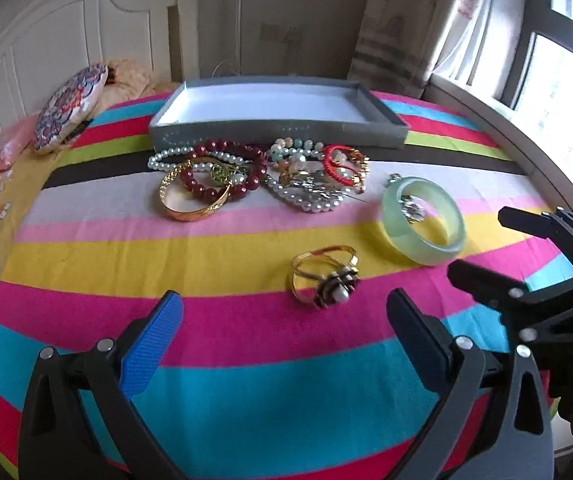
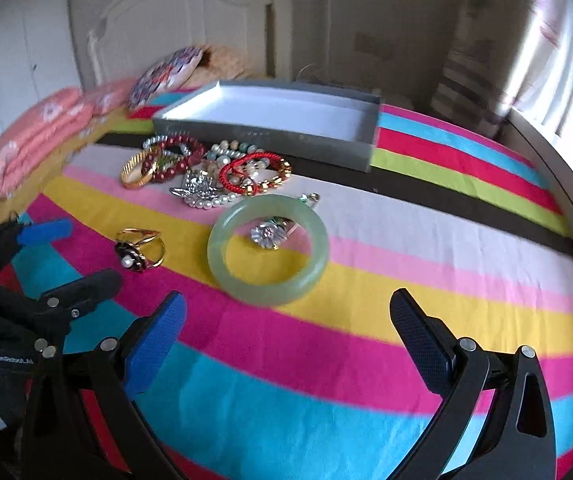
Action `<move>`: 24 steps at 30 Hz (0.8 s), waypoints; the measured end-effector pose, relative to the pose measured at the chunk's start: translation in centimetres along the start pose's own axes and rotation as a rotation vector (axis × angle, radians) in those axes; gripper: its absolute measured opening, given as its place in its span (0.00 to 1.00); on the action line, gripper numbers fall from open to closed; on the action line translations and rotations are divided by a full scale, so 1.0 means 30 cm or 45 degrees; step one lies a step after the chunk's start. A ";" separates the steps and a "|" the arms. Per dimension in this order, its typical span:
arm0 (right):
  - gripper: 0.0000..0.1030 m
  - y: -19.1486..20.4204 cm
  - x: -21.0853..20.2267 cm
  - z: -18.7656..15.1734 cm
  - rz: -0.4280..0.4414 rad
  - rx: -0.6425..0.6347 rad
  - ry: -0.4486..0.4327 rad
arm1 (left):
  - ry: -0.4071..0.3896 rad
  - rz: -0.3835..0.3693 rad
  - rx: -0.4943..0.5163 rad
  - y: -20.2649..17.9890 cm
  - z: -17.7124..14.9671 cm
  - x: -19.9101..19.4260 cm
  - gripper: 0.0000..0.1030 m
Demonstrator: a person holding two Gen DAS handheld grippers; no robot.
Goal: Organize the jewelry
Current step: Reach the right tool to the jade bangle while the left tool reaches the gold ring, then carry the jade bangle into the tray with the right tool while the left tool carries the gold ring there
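Hovering Wide Open Over the Striped Bedspread

Spreading across the middle of both views, a striped bedspread [image 1: 246, 344] carries the jewelry. The left gripper [image 1: 284, 324] fills the bottom of the left wrist view with its blue-padded fingers [image 1: 146, 352] far apart and nothing between them. Just above the gap lies a gold ring [image 1: 322, 276] with a dark flower and pearl top, resting on the pink and yellow bands.

The right gripper [image 2: 286, 332] sits at the bottom of the right wrist view, likewise spread wide and holding nothing. Directly above its gap lies a pale green bangle [image 2: 268, 244], flat on the cloth, with a small silver flower piece [image 2: 266, 234] inside its ring.

Higher in both frames is a heap: a gold bangle [image 1: 192, 196], dark red beads [image 1: 226, 172], pearl strands [image 1: 306, 196] and a red cord bracelet [image 1: 344, 164], overlapping one another. Behind the heap, touching its far edge, stands a shallow grey tray [image 1: 278, 134] with a white floor. A patterned cushion [image 1: 70, 108] lies at upper left, and folded pink bedding [image 2: 38, 136] shows at left in the right wrist view.
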State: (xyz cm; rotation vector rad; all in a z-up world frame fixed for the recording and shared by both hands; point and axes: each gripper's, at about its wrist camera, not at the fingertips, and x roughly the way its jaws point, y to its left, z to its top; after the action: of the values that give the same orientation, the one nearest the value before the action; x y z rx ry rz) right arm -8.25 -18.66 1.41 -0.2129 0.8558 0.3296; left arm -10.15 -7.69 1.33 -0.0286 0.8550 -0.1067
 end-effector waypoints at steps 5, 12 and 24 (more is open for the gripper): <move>0.93 0.012 0.086 0.044 0.005 -0.086 0.069 | 0.055 -0.020 -0.045 0.023 0.014 0.036 0.97; 0.75 -0.002 0.125 0.078 0.119 -0.050 0.074 | 0.100 -0.006 -0.042 0.014 0.027 0.071 0.97; 0.74 -0.072 0.066 0.061 0.209 0.064 -0.037 | 0.034 0.044 0.151 -0.085 0.039 0.083 0.39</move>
State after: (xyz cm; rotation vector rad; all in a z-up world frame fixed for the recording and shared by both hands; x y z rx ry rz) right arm -4.97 -19.69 1.18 -0.0907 0.8541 0.4631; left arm -7.84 -10.50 0.39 0.0989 0.8738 -0.1251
